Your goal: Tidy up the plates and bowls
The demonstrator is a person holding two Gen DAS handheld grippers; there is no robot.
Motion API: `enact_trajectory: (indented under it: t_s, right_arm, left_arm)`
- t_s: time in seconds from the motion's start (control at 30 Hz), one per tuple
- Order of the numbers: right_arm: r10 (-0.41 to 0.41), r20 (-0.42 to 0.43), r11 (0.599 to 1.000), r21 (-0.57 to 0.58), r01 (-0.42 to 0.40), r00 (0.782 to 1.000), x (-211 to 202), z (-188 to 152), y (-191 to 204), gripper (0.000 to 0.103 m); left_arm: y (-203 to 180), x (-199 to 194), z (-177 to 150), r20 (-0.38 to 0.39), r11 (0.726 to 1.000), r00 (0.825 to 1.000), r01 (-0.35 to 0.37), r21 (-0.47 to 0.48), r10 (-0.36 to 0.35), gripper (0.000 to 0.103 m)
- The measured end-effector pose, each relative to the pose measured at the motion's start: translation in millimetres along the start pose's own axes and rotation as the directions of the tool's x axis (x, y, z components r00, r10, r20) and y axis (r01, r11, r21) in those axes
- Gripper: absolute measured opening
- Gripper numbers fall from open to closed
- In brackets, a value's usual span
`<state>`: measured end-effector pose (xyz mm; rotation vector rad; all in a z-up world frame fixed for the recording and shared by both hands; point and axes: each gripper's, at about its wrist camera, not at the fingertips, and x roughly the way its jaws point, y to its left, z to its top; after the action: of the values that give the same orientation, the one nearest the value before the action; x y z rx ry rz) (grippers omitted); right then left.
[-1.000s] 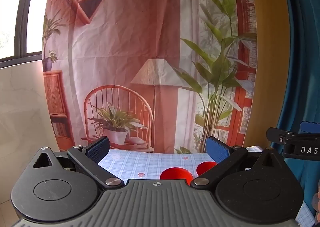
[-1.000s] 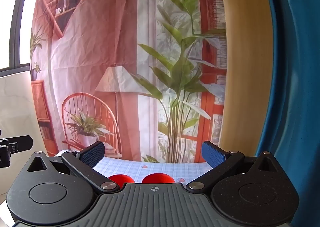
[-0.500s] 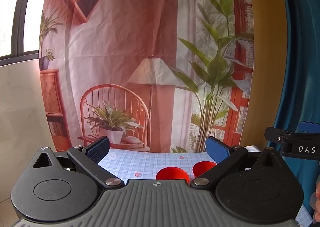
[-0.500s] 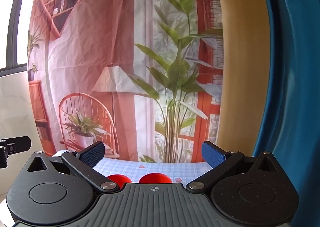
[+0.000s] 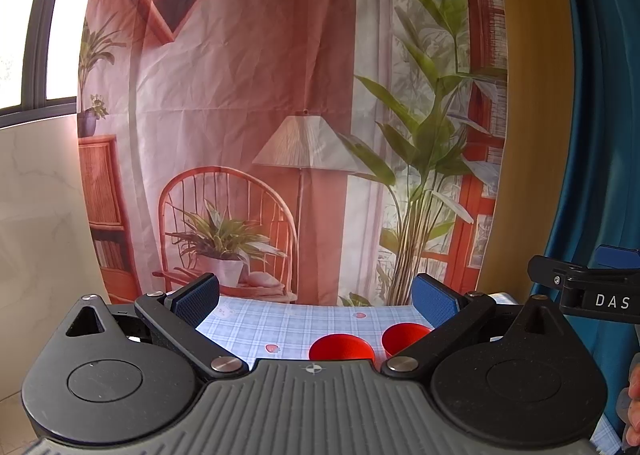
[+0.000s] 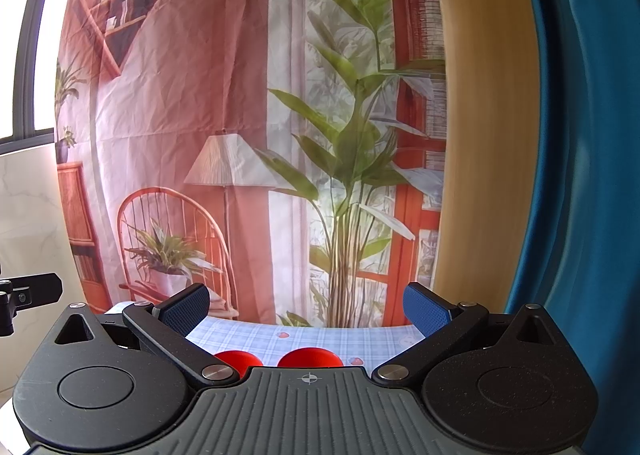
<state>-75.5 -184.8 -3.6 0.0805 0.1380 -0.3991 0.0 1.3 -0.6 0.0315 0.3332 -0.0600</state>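
Item: two red bowls, round, smooth, plain-walled, standing upright on the desk. In my left view the nearer red bowl sits just beside the second red bowl, a narrow gap between them; the second lies to the right of the first and a little farther back. In my right view the same pair shows as two red domes, one to the left of the other, both cut off at the bottom by my gripper's body.

Support: desk covered in a pale blue checked cloth with small pink heart-like prints; the bowls stand on the right part of the cloth as seen from the left view.

My left gripper: black hinged links, ribbed grey housing, blue pads with a fine dotted texture; fingers spread wide, empty, held above and short of the bowls.

My right gripper: same build; fingers spread wide, empty, also short of the bowls.

Behind the bowls: a creased fabric backdrop printed with a wicker chair, lamp, shelves and leafy plants. To the right of the bowls: a wooden panel, then a blue curtain. To the far left of the bowls: a pale marbled wall under a dark-framed window.
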Motion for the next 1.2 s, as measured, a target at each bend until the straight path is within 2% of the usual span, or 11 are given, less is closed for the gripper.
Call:
enact_trajectory:
  t_s: [1.2]
  right_arm:
    - [-0.003,0.0,1.0,0.007,0.003,1.0,-1.7,1.7,-5.1,0.103]
  left_arm:
    - [-0.5,0.0,-1.7,0.001,1.0,1.0,0.012,-0.01,-0.012,0.103]
